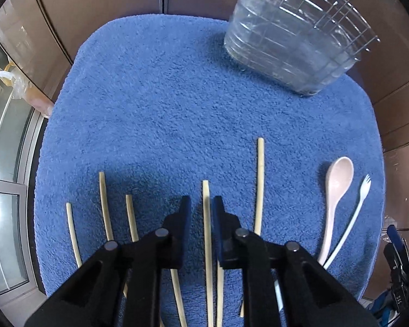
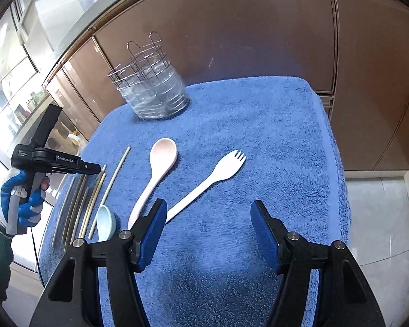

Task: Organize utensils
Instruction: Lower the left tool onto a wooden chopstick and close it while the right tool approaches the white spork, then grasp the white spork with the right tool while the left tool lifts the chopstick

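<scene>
Covering the surface — blue towel point(image 2: 231, 125), brown cabinet doors point(image 2: 231, 27)

The left tool point(image 1: 201, 204) points down at a blue towel point(image 1: 163, 109), its jaws nearly together around one chopstick point(image 1: 206, 218) (whether the pads press it is unclear). More chopsticks lie on either side. A pink spoon point(image 1: 338, 188) and white fork point(image 1: 354, 209) lie right; a wire rack point(image 1: 294, 43) stands beyond.
</scene>
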Demonstrator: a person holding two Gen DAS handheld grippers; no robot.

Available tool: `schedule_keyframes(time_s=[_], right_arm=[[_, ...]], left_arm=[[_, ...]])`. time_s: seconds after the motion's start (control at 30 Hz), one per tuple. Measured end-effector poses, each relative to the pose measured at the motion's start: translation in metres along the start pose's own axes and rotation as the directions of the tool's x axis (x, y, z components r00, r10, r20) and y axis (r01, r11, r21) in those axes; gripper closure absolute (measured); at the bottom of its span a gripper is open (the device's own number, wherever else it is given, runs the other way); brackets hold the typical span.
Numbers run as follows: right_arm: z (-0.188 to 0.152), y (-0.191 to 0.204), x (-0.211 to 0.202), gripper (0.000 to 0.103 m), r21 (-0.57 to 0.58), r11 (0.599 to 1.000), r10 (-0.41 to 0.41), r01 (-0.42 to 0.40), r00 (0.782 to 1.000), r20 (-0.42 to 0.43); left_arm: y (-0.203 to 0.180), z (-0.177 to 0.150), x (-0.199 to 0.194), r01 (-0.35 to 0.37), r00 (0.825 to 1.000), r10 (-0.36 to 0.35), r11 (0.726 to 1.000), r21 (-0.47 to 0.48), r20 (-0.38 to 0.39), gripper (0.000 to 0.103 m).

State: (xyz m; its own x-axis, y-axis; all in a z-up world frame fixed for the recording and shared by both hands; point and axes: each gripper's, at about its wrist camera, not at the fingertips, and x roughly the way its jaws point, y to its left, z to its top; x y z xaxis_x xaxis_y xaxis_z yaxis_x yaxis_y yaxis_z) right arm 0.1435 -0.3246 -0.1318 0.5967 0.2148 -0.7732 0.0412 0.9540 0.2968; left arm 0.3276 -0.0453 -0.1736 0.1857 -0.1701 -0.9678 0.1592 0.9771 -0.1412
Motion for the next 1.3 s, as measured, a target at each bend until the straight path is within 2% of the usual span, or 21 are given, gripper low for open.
schedule_keyframes(time_s=[0.23,0.47,0.63,0.77,0.87,0.93,0.97,1.3], right_arm=[[0.0,-0.001,0.002,0.039,-0.002,1.0,-0.001,0.001,1.0,-0.011],[0.002,-0.003,0.01,0.039,-0.001,1.0,-0.008,0.008,0.999,-0.036],[0.01,-0.007,0.021,0.039,0.06,0.998,0.028,-0.023,0.996,-0.089],[0.021,-0.016,0.03,0.04,0.167,0.984,0.084,-0.062,0.988,-0.131],[0.03,-0.018,0.042,0.051,0.234,0.97,0.113,-0.071,0.979,-0.172],[0.034,-0.019,0.054,0.064,0.282,0.957,0.123,-0.061,0.97,-0.207],[0.036,-0.018,0.059,0.066,0.296,0.954,0.123,-0.053,0.967,-0.225],[0.049,-0.003,0.105,0.066,0.341,0.933,0.02,0.115,0.929,-0.369]], left_arm=[[0.001,0.01,0.015,-0.01,0.999,0.01,1.0,0.006,-0.034,0.09],[-0.01,0.019,0.023,-0.063,0.996,0.065,0.997,0.038,-0.062,0.091],[-0.021,0.021,0.026,-0.075,0.996,0.076,0.997,0.023,-0.056,0.098],[-0.01,0.017,0.022,-0.034,0.999,0.033,0.999,-0.005,-0.036,0.099],[0.006,0.015,0.021,0.02,0.999,-0.021,0.999,-0.037,-0.027,0.099],[0.016,0.014,0.018,0.076,0.997,-0.077,0.996,-0.055,-0.018,0.099],[0.02,0.013,0.016,0.089,0.996,-0.09,0.994,-0.057,-0.013,0.099],[0.032,0.006,-0.012,0.172,0.984,-0.171,0.985,-0.015,0.044,0.099]])
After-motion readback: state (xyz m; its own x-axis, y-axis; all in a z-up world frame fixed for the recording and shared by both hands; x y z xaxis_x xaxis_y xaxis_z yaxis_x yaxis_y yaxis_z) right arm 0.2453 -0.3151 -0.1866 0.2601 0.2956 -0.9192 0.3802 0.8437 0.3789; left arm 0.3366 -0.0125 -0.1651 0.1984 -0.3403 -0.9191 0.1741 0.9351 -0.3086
